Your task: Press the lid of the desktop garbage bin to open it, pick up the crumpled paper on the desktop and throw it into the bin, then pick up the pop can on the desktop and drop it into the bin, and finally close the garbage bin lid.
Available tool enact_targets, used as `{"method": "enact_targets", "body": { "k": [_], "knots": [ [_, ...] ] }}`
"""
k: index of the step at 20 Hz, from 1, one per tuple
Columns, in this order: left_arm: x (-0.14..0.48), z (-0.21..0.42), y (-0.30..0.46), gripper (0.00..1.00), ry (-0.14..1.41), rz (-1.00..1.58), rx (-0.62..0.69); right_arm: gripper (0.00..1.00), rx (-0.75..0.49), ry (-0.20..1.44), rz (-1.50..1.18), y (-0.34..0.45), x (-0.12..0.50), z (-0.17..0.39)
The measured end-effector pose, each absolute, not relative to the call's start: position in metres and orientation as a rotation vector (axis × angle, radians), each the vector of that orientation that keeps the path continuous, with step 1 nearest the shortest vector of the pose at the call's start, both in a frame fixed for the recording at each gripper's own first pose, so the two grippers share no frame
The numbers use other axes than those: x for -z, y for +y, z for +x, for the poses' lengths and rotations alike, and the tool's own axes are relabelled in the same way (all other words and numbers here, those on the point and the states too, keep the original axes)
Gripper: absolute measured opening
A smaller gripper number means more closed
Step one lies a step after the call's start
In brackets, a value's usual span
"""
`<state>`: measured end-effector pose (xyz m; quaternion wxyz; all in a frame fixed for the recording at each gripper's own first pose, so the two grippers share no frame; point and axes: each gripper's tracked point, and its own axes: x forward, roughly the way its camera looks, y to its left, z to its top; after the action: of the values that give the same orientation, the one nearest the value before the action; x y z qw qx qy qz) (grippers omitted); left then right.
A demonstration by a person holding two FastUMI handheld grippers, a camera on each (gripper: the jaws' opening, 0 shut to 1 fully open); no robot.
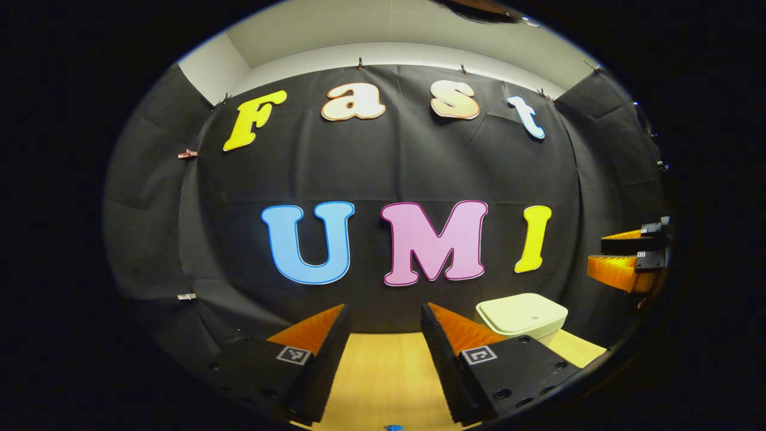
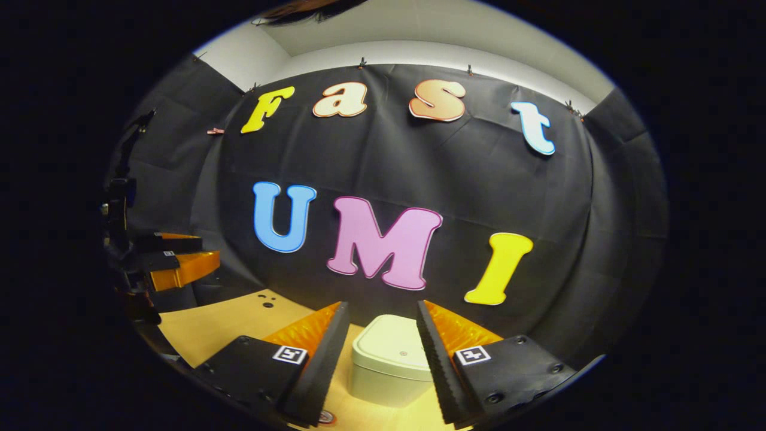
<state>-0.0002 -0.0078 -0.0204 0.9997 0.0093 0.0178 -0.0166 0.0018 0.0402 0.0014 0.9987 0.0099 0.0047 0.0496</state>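
At the far side of the wooden desktop (image 2: 227,326), close to the black cloth wall, stands the garbage bin (image 2: 389,365), a small pale box with rounded corners and its lid (image 2: 395,344) lying flat and shut. In the right gripper view the right gripper (image 2: 378,353) hangs just short of the bin, fingers spread wide with nothing between them, the bin framed squarely in the gap. In the left gripper view the left gripper (image 1: 383,341) is likewise wide open and empty over bare wood, with the bin (image 1: 522,316) off to its right and a little farther away. Each view also catches the other gripper at its edge. The bin looks like light, stiff, smooth plastic, so a push on the lid could slide the whole box; a press straight down near the small mark on the lid's middle seems the safest place to bear on it. Opening the lid appears not yet done. The crumpled paper and pop can cannot be placed from here.
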Motion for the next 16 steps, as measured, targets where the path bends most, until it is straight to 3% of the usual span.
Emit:
{"method": "enact_targets", "body": {
  "k": [2,3,4,5,6,8,10,16],
  "knots": [
    [0.025,0.001,-0.006,0.65,0.048,0.014,0.031,0.58,-0.094,0.020,0.053,0.040,0.000,0.005],
    [0.030,0.002,-0.003,0.61,0.060,0.003,0.026,0.53,-0.065,0.031,0.059,0.034,0.001,0.006],
    [0.033,0.002,0.000,0.48,0.070,-0.011,0.022,0.40,-0.040,0.051,0.059,0.028,0.004,0.008],
    [0.035,0.002,0.000,0.49,0.076,-0.024,0.023,0.27,-0.032,0.073,0.055,0.026,0.008,0.008],
    [0.035,0.002,0.003,0.44,0.073,-0.029,0.023,0.19,-0.035,0.087,0.045,0.026,0.009,0.011],
    [0.035,0.004,0.007,0.44,0.061,-0.015,0.032,0.19,-0.079,0.116,0.013,0.030,0.012,0.019],
    [0.036,0.005,0.009,0.45,0.051,0.002,0.048,0.05,-0.148,0.170,-0.027,0.032,0.016,0.024],
    [0.051,0.011,0.021,0.48,0.069,-0.037,0.075,0.05,-0.332,0.461,0.094,0.039,0.045,0.066]
  ]
}}
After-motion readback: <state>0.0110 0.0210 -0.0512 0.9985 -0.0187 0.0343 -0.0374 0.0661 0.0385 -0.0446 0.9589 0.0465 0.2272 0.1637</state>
